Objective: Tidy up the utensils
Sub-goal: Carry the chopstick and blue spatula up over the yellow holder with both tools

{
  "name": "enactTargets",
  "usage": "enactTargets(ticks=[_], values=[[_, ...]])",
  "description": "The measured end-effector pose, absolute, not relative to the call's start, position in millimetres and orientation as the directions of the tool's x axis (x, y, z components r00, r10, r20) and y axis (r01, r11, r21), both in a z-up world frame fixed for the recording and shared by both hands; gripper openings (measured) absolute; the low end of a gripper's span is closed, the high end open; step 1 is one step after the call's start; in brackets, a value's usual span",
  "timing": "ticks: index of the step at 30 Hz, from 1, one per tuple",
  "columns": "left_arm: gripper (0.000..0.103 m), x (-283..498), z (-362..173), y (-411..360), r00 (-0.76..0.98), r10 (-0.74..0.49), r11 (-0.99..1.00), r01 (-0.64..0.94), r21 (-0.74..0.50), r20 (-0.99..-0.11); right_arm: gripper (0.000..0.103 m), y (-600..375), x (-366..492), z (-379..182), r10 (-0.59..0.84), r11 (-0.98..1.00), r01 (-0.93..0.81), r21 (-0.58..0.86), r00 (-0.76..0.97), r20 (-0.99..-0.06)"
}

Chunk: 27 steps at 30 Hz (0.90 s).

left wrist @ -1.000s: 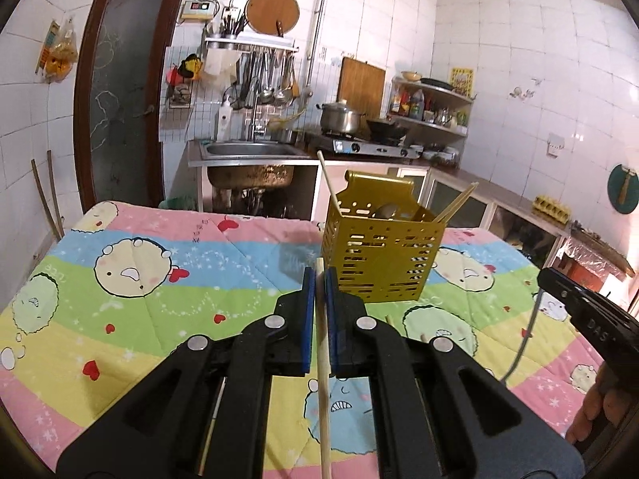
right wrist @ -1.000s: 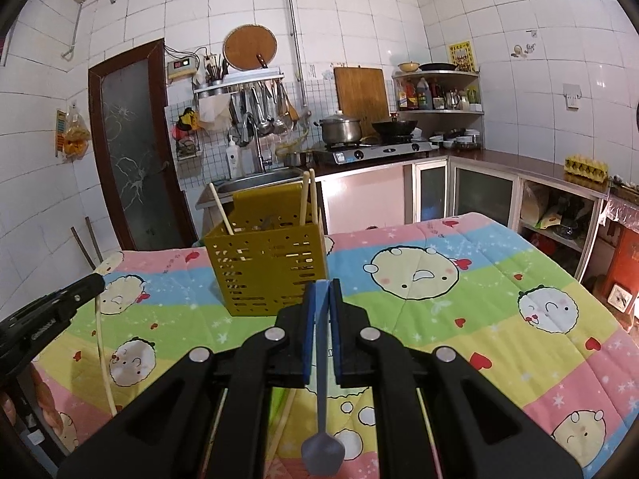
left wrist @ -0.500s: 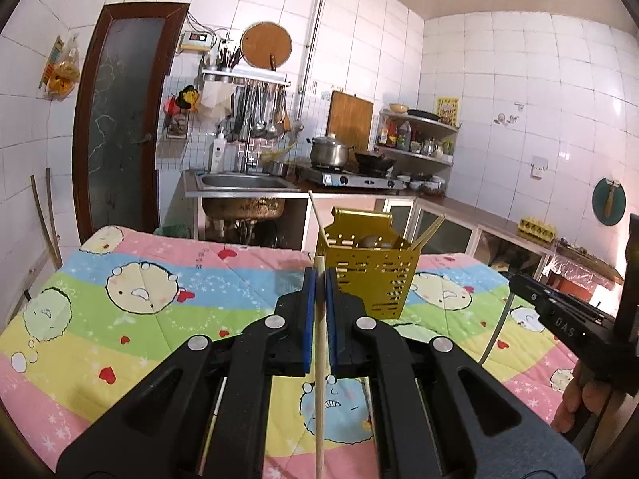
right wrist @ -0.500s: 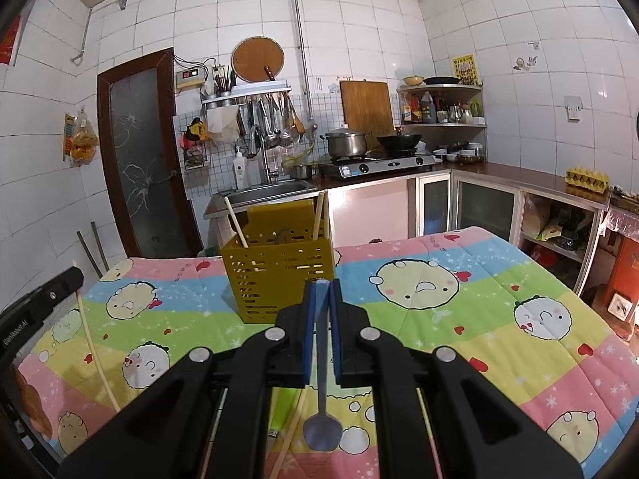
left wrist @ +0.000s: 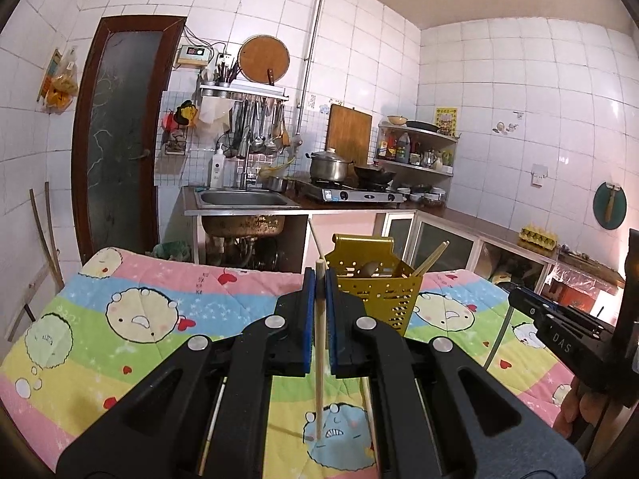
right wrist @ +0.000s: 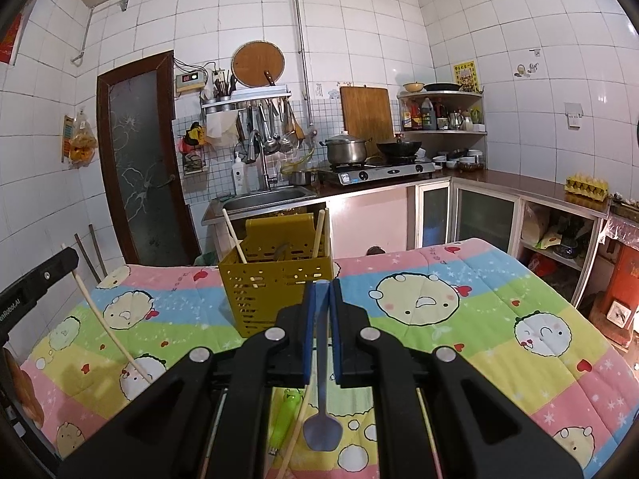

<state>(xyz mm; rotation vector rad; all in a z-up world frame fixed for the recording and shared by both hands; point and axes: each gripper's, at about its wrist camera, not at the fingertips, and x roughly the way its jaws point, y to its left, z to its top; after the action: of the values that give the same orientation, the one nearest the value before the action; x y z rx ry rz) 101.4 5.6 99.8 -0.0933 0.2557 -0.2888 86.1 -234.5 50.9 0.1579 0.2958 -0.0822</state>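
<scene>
Hidden behind the left hand-held gripper (left wrist: 319, 279): lower front of the yellow utensil basket (left wrist: 375, 295) and most of two loose chopsticks (left wrist: 369, 411) on the quilt. Cut off under the right hand-held gripper (right wrist: 321, 291): the green-handled utensil (right wrist: 285, 415), working end unseen. Inside the basket beyond it, a dark utensil (right wrist: 281, 251), too small to identify. At the left edge, only part of a hand (right wrist: 24, 395).

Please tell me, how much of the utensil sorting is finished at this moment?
Partly done: the caddy already holds chopsticks. In hand: left tongs grip a chopstick; right tongs grip a spoon. Left: both of these, plus loose utensils on the cloth.
</scene>
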Motion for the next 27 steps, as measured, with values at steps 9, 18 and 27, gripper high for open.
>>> enactTargets(ticks=[9, 18, 27], values=[[0.004, 114, 113, -3, 0.927, -0.302, 0.953, 0.283, -0.113, -0.222, 0.007, -233, 102, 61, -0.058, 0.986, 0.099, 0.131, 0.956, -0.288], [0.004, 133, 146, -17, 0.932, -0.316, 0.948, 0.305, -0.086, -0.176, 0.007, -234, 124, 92, -0.048, 0.989, 0.081, 0.127, 0.968, -0.245], [0.004, 168, 214, -45, 0.936, -0.343, 0.939, 0.337, -0.069, -0.083, 0.007, -226, 168, 161, -0.035, 0.995, 0.05, 0.089, 0.986, -0.163]])
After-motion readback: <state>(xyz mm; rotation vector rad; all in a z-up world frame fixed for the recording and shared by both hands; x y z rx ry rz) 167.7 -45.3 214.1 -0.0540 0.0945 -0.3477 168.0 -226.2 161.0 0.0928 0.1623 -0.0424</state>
